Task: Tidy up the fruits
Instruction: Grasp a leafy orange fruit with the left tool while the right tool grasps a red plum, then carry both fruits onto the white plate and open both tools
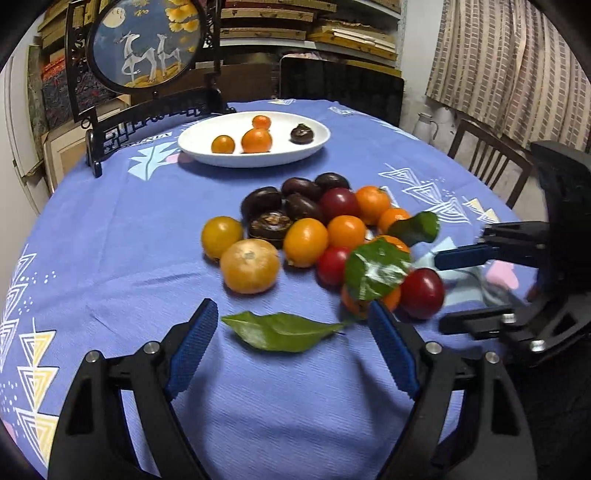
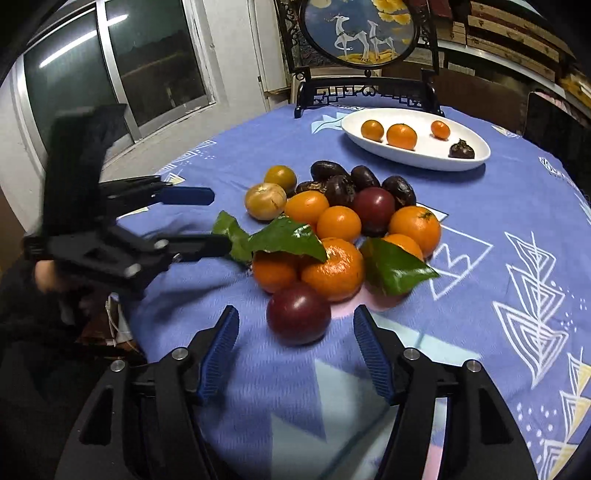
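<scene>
A: Heaped at mid-table, the fruit pile (image 2: pixel 343 218): mandarins, small yellow-orange tomatoes, dark red plums, brown-black water chestnuts, all bunched and touching on the blue patterned tablecloth (image 2: pixel 517 206).

B: Nearest in the right wrist view, a dark red plum (image 2: pixel 298 313), sitting at twelve o'clock from the right gripper (image 2: pixel 295 345), just ahead of the blue pads (image 2: pixel 221 347). Jaws spread wide, gripping nothing.

A: Right behind that plum, two leafy mandarins (image 2: pixel 332 269) pressed together, green leaves (image 2: pixel 288 236) draped over the tops. Another leaf (image 2: pixel 395 267) lying at three o'clock of them.

B: Over on the left wrist view, a loose green leaf (image 1: pixel 280 331) flat on the cloth, between the tips of the left gripper (image 1: pixel 291 326). Jaws wide open there too, nothing clamped. One large pale mandarin (image 1: pixel 250 266) at eleven o'clock from that leaf.

A: Farther back, at twelve o'clock beyond the pile, the white oval plate (image 1: pixel 207 147). Holding three orange fruits (image 1: pixel 256 140) and one water chestnut (image 1: pixel 303 133), well apart from the heap.

B: Behind the plate, a round embroidered deer screen (image 1: pixel 146 40) on a dark carved stand, upright at the table's far edge.

A: At two o'clock off the table, a wooden chair (image 1: pixel 487 158) and striped curtain (image 1: pixel 506 55). Stacked frames (image 1: pixel 314 22) on shelves at the back.
</scene>
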### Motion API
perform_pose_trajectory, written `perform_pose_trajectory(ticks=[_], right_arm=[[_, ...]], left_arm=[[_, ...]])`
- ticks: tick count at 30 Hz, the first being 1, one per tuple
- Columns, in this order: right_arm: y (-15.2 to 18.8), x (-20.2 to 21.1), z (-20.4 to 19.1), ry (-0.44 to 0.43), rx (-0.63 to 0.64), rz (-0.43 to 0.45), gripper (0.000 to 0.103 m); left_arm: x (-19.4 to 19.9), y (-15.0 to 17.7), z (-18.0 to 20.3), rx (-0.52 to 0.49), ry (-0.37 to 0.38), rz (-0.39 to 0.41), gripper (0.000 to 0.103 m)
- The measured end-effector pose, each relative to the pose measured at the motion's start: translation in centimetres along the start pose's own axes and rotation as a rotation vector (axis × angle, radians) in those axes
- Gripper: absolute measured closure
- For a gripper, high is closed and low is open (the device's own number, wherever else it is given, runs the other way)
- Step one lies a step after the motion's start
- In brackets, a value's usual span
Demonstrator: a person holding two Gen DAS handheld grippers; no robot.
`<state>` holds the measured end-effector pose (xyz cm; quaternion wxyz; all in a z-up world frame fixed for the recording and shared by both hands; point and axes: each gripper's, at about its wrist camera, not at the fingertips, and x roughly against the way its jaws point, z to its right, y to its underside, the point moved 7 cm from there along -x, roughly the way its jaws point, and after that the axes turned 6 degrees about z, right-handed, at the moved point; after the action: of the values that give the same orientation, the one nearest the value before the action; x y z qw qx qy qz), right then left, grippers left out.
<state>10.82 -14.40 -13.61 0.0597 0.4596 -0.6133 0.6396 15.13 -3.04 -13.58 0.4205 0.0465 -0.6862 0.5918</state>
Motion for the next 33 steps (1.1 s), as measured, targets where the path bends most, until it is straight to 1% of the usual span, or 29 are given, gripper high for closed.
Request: perform_pose_trajectory(ticks=[1,2,3,5,9,12,13,14,15,17,19,21,26,33], right_arm=[[-0.1,-0.4,0.0,-0.004,-0.007,-0.003,0.051],[-0.1,-0.7,0.1,-0.002,-0.016,-0.005,0.062],[-0.1,-0.8,0.2,-0.007,-0.027,0.0,0.065],[0.0,-0.4,0.9,-0.029,-0.078,0.016,0.065],[0.1,1.2,3.0,-0.005,-0.142,0.061,0.065],[0.4,2.8,4.6,0.025,-0.175,0.092,0.065],[0.5,3.1,5.0,0.035,-0.183,0.097,0.065],[0.6,3.5,5.5,0.046,-0.193,0.103,0.065],[0.8,3.9,5.9,0.053,-0.2,0.106,0.065],[1.3,4.5,6.6,0.064,-0.215,0.113,0.065],[1.7,4.8,7.1,0.068,-0.227,0.118,0.065],[2.0,4.8,7.4,0.068,-0.237,0.117,0.065],[1.9,4.7,7.1,0.056,-0.234,0.115,0.065],[1.2,4.8,6.6,0.037,-0.219,0.127,0.065]], left_arm=[[0.1,0.2,0.3,-0.008,0.001,0.0,0.022],[0.1,0.2,0.5,-0.015,0.001,-0.002,0.022],[0.2,0.4,0.8,-0.024,0.002,-0.006,0.022],[0.1,0.4,1.3,-0.039,0.008,-0.011,0.022],[-0.5,0.2,3.5,-0.095,0.038,-0.011,0.022],[-1.7,0.0,4.9,-0.135,0.045,-0.017,0.022],[-2.4,-0.1,5.3,-0.139,0.061,-0.031,0.029],[-2.9,0.0,5.6,-0.137,0.075,-0.045,0.042],[-3.5,0.1,5.8,-0.129,0.094,-0.066,0.049],[-3.9,0.0,5.8,-0.118,0.085,-0.064,0.059],[-3.9,-0.2,5.4,-0.079,0.092,-0.052,0.063],[-3.8,-0.2,5.2,-0.052,0.1,-0.044,0.063],[-2.8,0.5,5.4,-0.053,0.102,-0.036,0.063],[-0.4,0.4,3.8,0.007,0.088,0.005,0.063]])
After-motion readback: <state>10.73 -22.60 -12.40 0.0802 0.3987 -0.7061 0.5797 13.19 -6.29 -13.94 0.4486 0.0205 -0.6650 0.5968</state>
